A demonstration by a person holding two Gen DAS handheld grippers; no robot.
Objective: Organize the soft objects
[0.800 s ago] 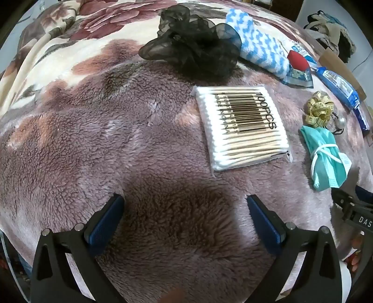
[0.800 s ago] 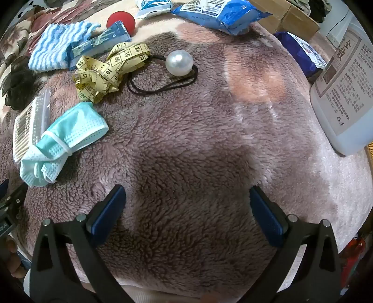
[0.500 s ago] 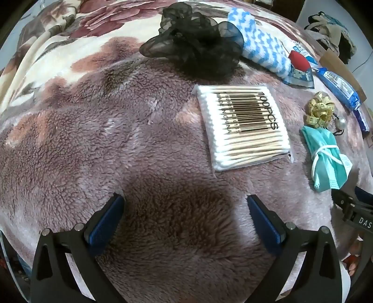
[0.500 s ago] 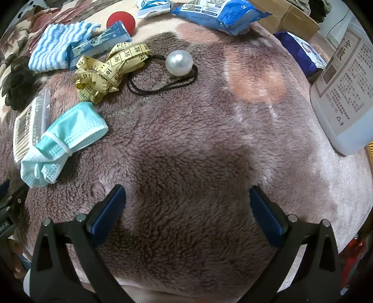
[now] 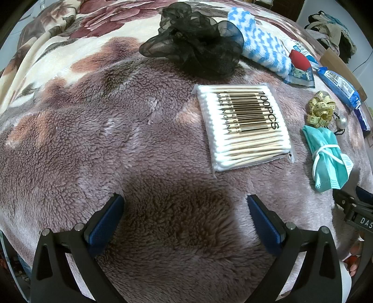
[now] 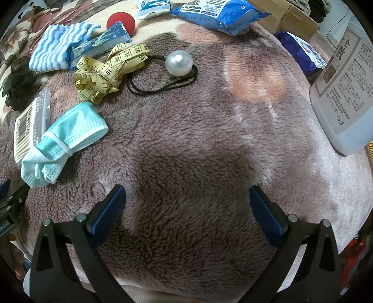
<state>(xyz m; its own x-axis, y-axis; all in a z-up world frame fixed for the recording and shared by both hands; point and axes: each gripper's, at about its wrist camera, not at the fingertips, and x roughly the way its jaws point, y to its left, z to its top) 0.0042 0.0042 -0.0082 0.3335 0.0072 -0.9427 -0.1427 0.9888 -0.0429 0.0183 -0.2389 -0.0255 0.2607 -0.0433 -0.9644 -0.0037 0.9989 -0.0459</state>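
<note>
Soft things lie on a fleece blanket. A black mesh scrunchie and a blue-white striped cloth lie far ahead of my left gripper, which is open and empty. A pack of cotton swabs lies just ahead of it to the right. A folded teal face mask lies left of my right gripper, also open and empty. A yellow tape measure, a pearl hair tie and a red ball lie farther off.
A large white labelled jug stands at the right. Blue snack packets and a cardboard box lie at the far edge. The blanket drops off near both grippers.
The left gripper has edged slightly forward and left over the blanket. The right gripper has barely moved. Both stay open.
</note>
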